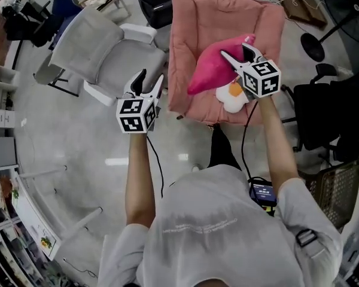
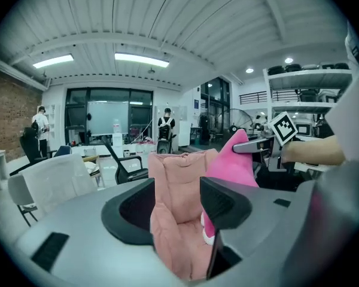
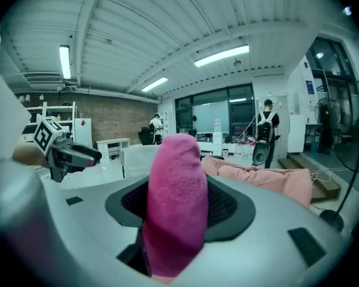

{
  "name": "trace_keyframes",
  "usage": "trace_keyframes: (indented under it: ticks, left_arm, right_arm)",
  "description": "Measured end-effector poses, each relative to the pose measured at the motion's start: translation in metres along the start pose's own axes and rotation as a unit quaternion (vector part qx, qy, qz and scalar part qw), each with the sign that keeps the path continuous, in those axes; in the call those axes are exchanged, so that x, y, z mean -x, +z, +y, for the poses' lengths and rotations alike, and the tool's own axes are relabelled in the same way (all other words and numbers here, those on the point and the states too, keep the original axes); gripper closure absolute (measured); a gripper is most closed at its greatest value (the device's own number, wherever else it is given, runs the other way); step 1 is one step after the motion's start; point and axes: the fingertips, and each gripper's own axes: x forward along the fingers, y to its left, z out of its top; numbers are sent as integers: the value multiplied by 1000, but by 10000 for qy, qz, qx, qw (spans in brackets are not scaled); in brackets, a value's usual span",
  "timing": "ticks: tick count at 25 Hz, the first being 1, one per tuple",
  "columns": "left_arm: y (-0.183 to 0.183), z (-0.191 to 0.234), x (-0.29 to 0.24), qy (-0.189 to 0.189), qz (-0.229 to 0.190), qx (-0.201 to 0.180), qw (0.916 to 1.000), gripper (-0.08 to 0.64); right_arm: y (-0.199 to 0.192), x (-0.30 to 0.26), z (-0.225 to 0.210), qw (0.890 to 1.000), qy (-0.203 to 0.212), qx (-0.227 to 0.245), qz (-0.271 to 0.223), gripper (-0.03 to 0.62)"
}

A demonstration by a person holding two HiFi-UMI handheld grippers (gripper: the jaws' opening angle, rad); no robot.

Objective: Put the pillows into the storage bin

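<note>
A magenta pillow (image 1: pixel 212 67) hangs over a pale pink padded bin (image 1: pixel 197 23) at the top centre. My right gripper (image 1: pixel 236 49) is shut on the pillow's upper right corner; in the right gripper view the pillow (image 3: pixel 176 190) fills the space between the jaws of the right gripper (image 3: pixel 176 211). A white and orange plush piece (image 1: pixel 232 94) shows just under the pillow. My left gripper (image 1: pixel 152 76) is open and holds nothing, just left of the bin's left wall. In the left gripper view the bin (image 2: pixel 179 178) and pillow (image 2: pixel 236 160) lie beyond its jaws.
A white chair (image 1: pixel 102 46) stands left of the bin. Black chairs (image 1: pixel 323 112) and a wire basket (image 1: pixel 341 184) are to the right. A fan base (image 1: pixel 314 46) sits at the upper right. Shelves line the left edge. People stand far off in the room.
</note>
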Motion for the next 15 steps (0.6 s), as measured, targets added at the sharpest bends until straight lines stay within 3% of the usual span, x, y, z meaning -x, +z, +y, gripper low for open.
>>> trace_keyframes:
  ticks: [4,8,12,15]
  left_arm:
    - [14,-37,37,-456,-245,-289,9982,307]
    - [16,-78,56,-1090,-386,-449,9923,308]
    - [8,-137,53,-1720,-337,-559,9829,307]
    - [8,-203,40,-2308,-310,-773,9694,307]
  right_arm:
    - [8,87,11,9971,-615,-350,-279,339]
    - [-4,188,22,9862,-1405,-714,-514,339]
    - [-41,287,21,9699,-2121,-1078,-521,339]
    - [-77,370,11,9480,-2842,-1348,-493,339]
